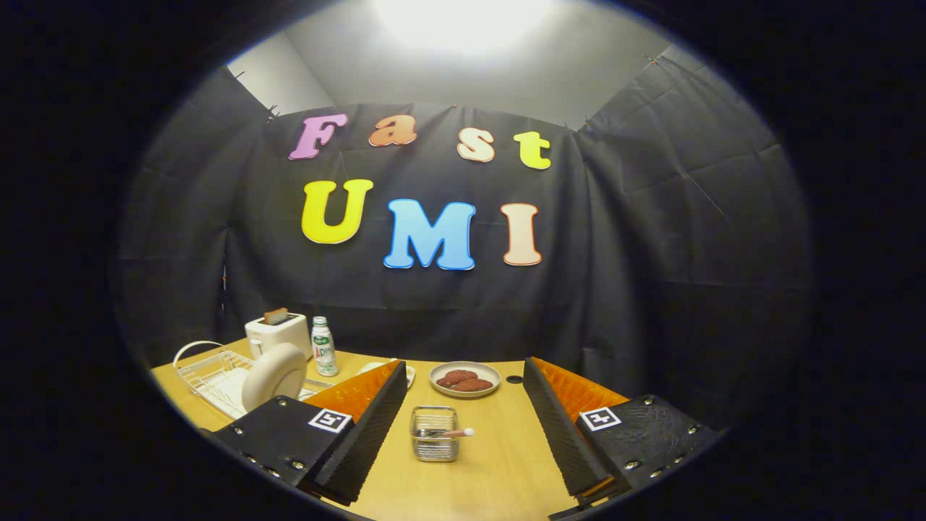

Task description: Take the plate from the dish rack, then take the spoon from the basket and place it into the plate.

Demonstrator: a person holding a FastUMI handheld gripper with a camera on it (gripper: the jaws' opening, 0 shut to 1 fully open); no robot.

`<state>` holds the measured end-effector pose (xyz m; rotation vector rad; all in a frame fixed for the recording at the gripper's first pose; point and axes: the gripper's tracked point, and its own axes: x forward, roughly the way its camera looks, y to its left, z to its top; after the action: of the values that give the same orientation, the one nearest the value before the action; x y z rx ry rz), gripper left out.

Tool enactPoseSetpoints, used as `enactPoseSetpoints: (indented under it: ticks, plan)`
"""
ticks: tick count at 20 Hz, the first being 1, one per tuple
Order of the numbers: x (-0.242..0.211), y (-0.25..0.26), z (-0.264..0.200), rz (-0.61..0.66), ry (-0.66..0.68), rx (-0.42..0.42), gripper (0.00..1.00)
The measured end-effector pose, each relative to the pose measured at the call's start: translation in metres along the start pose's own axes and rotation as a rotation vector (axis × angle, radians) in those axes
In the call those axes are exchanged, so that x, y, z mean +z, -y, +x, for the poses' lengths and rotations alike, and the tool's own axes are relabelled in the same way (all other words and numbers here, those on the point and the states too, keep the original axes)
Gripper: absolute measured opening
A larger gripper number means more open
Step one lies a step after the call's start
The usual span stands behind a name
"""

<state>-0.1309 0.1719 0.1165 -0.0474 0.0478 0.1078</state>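
Wooden table (499,463) under spread-open tool (463,434), black cloth wall (651,289) behind

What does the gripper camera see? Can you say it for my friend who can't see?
The open gripper hangs over a wooden table, with a basket holding a spoon between its fingers. A plate stands in the rack beyond the left finger.

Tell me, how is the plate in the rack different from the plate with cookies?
The rack plate stands on edge in the dish rack; the cookie plate lies flat on the table. The rack plate is cream and bare; the cookie plate is grey-rimmed and holds brown cookies. Both are round and lie beyond the open tool.
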Motion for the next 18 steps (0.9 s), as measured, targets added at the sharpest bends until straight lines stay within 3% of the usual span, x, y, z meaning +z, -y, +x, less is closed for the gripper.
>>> enactPoseSetpoints:
  ticks: [6, 18]
  plan:
    - [0.013, -0.092, -0.003, 0.046, -0.070, 0.077, 0.99]
    - [-0.050, -0.232, 0.071, 0.258, -0.351, 0.199, 0.99]
